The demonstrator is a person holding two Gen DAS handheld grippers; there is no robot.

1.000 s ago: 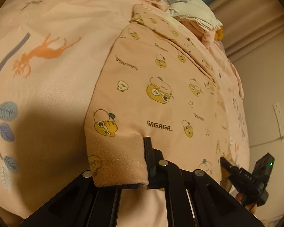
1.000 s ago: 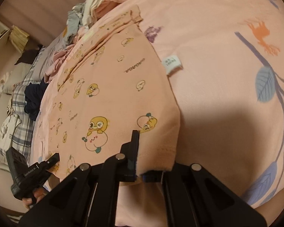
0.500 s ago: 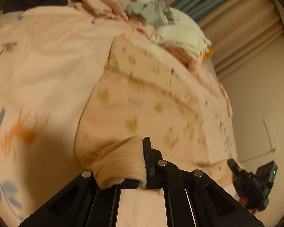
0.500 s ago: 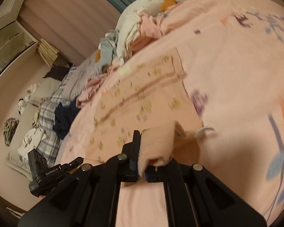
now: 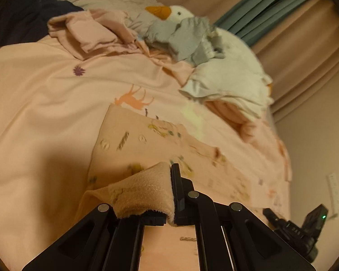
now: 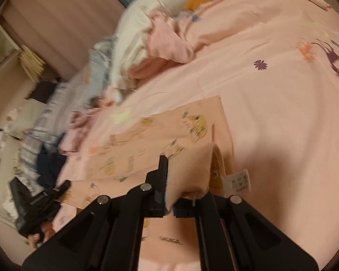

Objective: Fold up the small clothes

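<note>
A small pink garment [image 5: 147,144] printed with yellow cartoon figures lies spread on the pink bedspread [image 5: 45,103]. My left gripper [image 5: 169,194] is shut on one corner of its near hem, which curls over the fingers. My right gripper [image 6: 169,194] is shut on the other near corner of the garment [image 6: 169,131], with a white care label [image 6: 239,180] hanging beside it. Both held corners are lifted and carried over the garment's far part. The other gripper shows at each view's lower edge.
A pile of loose clothes [image 5: 97,31] and a white goose plush [image 5: 226,67] lie at the far side of the bed. Curtains [image 5: 305,29] hang behind. Dark and plaid clothes [image 6: 45,151] lie at the left in the right wrist view.
Both grippers have lifted the garment's near hem off the bed and moved it forward over the rest of the garment, toward the clothes pile.
</note>
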